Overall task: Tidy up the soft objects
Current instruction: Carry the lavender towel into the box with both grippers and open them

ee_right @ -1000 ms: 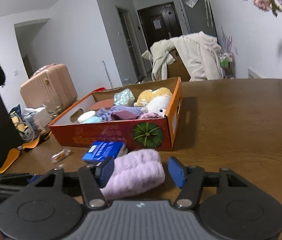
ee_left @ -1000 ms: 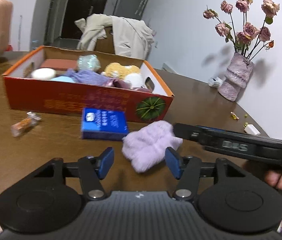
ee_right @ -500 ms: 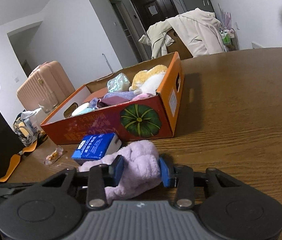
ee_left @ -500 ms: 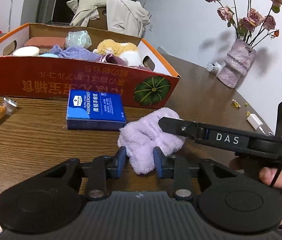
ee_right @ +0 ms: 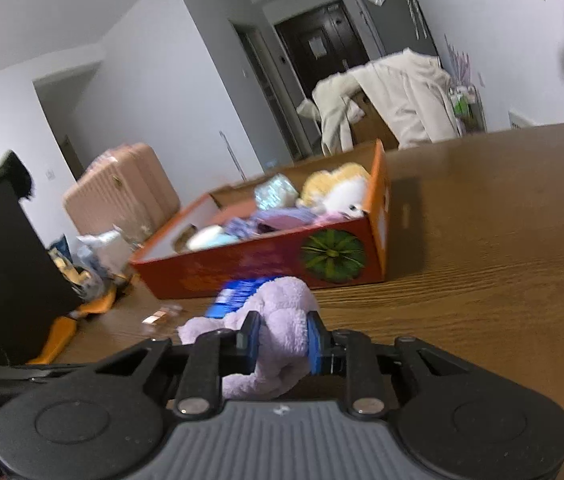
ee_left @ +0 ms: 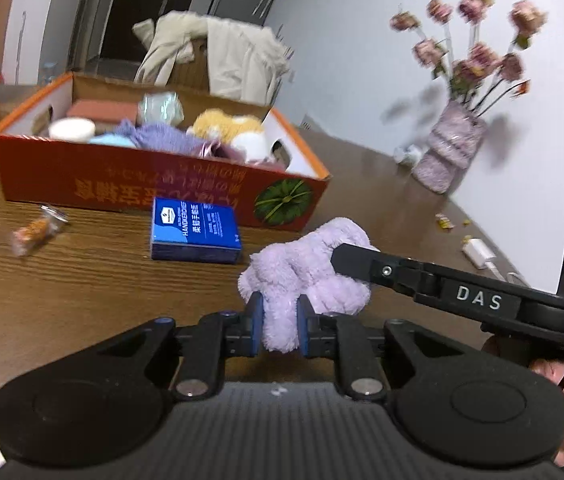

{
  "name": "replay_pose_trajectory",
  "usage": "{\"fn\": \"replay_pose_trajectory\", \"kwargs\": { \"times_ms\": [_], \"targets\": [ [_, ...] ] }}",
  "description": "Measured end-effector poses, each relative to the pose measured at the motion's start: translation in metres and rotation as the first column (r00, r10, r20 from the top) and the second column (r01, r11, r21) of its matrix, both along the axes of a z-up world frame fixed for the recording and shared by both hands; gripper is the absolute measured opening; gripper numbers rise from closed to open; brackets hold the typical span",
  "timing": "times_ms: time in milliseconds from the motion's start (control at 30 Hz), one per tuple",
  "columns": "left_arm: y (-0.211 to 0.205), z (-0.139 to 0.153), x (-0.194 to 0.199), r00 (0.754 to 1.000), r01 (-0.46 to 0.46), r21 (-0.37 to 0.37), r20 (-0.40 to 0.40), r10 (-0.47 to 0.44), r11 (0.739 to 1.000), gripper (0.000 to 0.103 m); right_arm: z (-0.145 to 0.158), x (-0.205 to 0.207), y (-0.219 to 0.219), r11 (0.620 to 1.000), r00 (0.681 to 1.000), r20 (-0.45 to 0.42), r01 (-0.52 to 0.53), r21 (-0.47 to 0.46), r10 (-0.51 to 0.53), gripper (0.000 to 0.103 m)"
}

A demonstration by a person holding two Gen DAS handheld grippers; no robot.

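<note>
A fluffy lilac cloth [ee_left: 305, 268] is held by both grippers just above the brown table. My left gripper [ee_left: 280, 326] is shut on its near end. My right gripper [ee_right: 280, 340] is shut on the other end of the lilac cloth [ee_right: 278, 320]; its finger reaches in from the right in the left wrist view [ee_left: 365, 264]. Behind stands an orange cardboard box [ee_left: 154, 184] holding several soft things: a yellow plush [ee_left: 226, 124], a purple cloth [ee_left: 158, 136], a white round pad [ee_left: 72, 130]. The box also shows in the right wrist view [ee_right: 266, 264].
A blue handkerchief pack [ee_left: 194, 234] lies in front of the box, a wrapped snack [ee_left: 36, 230] to its left. A vase of dried roses [ee_left: 449, 148] stands at the far right near a white charger [ee_left: 479, 254]. A pink suitcase [ee_right: 122, 196] stands beyond the table.
Both grippers have closed on the lilac cloth from open, and lifted it slightly off the table. The views have tilted and risen.
</note>
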State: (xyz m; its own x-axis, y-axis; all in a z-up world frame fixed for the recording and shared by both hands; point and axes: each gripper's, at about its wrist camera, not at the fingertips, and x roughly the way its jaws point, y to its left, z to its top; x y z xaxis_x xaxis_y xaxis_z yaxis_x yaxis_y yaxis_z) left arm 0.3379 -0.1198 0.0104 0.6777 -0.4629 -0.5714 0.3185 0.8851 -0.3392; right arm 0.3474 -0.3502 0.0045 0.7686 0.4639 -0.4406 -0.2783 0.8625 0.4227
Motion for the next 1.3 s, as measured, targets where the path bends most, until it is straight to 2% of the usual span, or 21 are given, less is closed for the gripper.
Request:
{"fn": "replay_pose_trajectory", "kwargs": {
  "times_ms": [133,400,567,733,867,967,1133,1300],
  "targets": [
    [0.017,0.018,-0.043,0.999,-0.005,-0.007,0.042,0.006,1.0,0.018,0.019,-0.048,0.01,1.0,0.999,0.051,-0.007,0.023,0.006,0.023],
    [0.048,0.046,-0.112,0.991,-0.029,0.007,0.128,0.028,1.0,0.017,0.044,-0.119,0.047,0.999,0.991,0.129,-0.031,-0.014,0.033,0.023],
    [0.066,0.057,-0.138,0.985,-0.028,0.008,0.172,0.026,1.0,0.017,0.053,-0.147,0.064,0.999,0.985,0.172,-0.032,-0.007,0.033,0.023],
    [0.078,0.061,-0.143,0.981,-0.035,-0.022,0.188,0.038,0.999,0.017,0.062,-0.155,0.078,0.999,0.982,0.184,-0.032,-0.023,0.036,0.023],
    [0.083,0.067,-0.126,0.978,-0.042,-0.035,0.203,0.048,0.998,0.018,0.076,-0.141,0.087,0.998,0.978,0.202,-0.037,-0.052,0.046,0.023],
    [0.09,0.079,-0.095,0.973,-0.055,-0.045,0.223,0.064,0.997,0.018,0.089,-0.116,0.092,0.997,0.974,0.22,-0.049,-0.061,0.061,0.023],
    [0.104,0.092,-0.033,0.968,-0.07,-0.034,0.238,0.076,0.997,0.018,0.111,-0.039,0.103,0.995,0.973,0.212,-0.086,-0.047,0.094,0.023],
    [0.12,0.095,0.04,0.97,-0.115,-0.014,0.216,0.115,0.993,0.018,0.121,0.049,0.126,0.989,0.975,0.171,-0.131,-0.066,0.141,0.023]
  ]
}}
